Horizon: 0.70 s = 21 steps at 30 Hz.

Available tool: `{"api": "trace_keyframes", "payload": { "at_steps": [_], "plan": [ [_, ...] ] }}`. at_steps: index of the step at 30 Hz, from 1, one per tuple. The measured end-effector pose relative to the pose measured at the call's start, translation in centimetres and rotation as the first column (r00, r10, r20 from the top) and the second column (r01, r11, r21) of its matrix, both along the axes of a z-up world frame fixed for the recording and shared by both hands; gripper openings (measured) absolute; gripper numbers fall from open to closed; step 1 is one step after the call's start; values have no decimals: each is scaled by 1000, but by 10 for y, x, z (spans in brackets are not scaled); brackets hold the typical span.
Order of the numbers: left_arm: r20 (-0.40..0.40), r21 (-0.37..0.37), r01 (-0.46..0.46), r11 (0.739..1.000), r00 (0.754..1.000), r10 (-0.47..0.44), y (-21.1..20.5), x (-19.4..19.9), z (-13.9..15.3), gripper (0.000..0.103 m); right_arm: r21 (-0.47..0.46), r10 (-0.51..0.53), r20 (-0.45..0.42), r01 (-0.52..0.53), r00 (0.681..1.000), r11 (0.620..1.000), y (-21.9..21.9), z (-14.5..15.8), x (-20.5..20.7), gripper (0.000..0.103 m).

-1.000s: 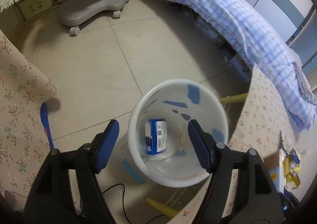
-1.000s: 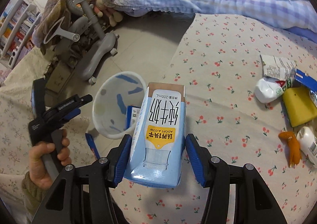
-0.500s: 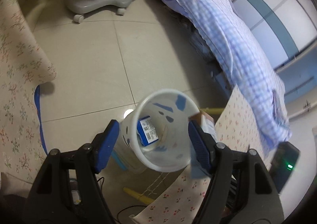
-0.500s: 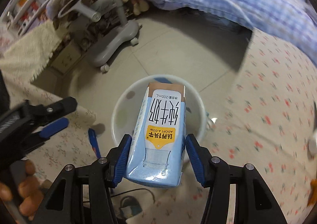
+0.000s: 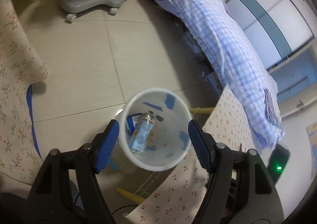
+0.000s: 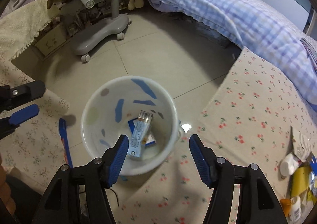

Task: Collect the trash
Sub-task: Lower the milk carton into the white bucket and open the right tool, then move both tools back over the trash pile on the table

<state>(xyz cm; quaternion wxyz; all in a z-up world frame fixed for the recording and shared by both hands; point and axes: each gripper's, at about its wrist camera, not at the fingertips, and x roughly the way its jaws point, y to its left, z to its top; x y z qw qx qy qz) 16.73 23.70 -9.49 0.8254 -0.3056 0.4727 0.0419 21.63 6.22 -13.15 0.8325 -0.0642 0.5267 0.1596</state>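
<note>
A white bin with blue patches (image 5: 156, 130) (image 6: 128, 124) stands on the floor beside the table. A light blue milk carton (image 5: 143, 131) (image 6: 139, 134) lies inside it on top of a blue and white box (image 6: 150, 140). My left gripper (image 5: 153, 144) is open and empty above the bin's near rim. My right gripper (image 6: 156, 158) is open and empty, just above the bin's edge and the table corner. The left gripper also shows in the right wrist view (image 6: 19, 105). More trash (image 6: 297, 166) lies on the table at the right.
A cherry-print tablecloth (image 6: 247, 124) covers the table on the right. A floral cloth (image 5: 11, 85) hangs on the left. A grey chair base (image 6: 99, 33) stands on the tiled floor behind the bin. A bed with a checked blue quilt (image 5: 227, 45) runs along the right.
My right gripper has opened and let go of the milk carton, which now lies in the bin. The left gripper stayed open over the bin.
</note>
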Motion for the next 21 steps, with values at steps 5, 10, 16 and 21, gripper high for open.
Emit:
{"api": "trace_keyframes", "payload": {
  "at_steps": [5, 10, 16, 21],
  "plan": [
    [24, 27, 55, 998, 998, -56, -20, -3, 5, 73, -29, -9, 46, 10, 999, 1000, -41, 30, -25, 65],
    [63, 49, 117, 992, 991, -120, -47, -8, 12, 76, -40, -45, 94, 49, 995, 998, -98, 68, -55, 66],
    [99, 104, 166, 981, 979, -176, -85, -15, 18, 86, 13, -149, 274, 152, 950, 988, -176, 134, -90, 85],
    [85, 127, 274, 953, 955, -285, -124, -19, 17, 86, 94, -327, 335, 314, 884, 945, -250, 147, -105, 85]
  ]
}}
